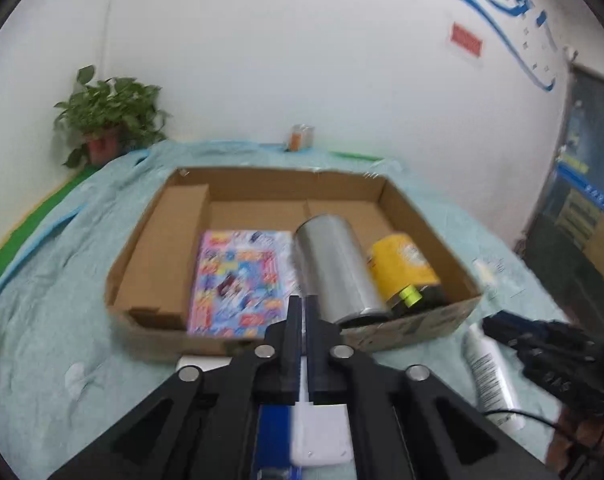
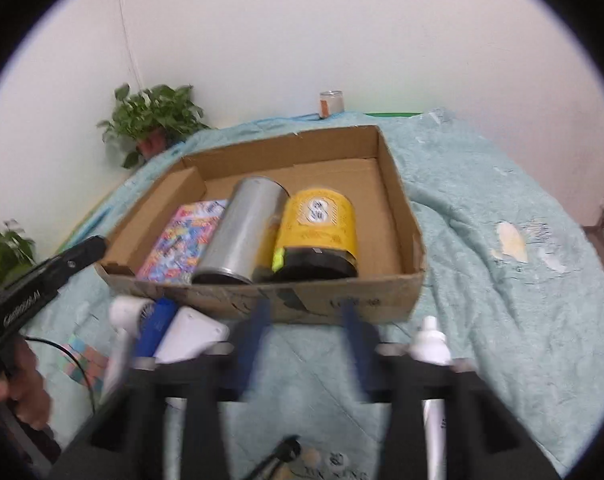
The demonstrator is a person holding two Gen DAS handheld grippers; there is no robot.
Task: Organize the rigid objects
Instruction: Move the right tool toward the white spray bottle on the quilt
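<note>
Presumably a re-grasp step between placements.

Left wrist view: left gripper (image 1: 302,306) pointed obliquely down at the near wall of the cardboard box (image 1: 270,176), fingers pressed together w/ nothing btwn them. The box already held a patterned book (image 1: 238,280), a silver can (image 1: 334,268) on its side and a yellow canister (image 1: 402,264). A white bottle (image 1: 488,376) lay outside on the teal cloth (image 1: 42,320). Best practice, judged: open wide before descending and take the bottle across its narrow axis.

Right wrist view: right gripper (image 2: 306,328), blurred, was tilted down just short of the box front. Its blue fingers (image 2: 258,320) stood apart and held nothing. A blue cylinder (image 2: 156,330) and a white pump bottle (image 2: 432,340) lay either side, both unsorted.
</note>
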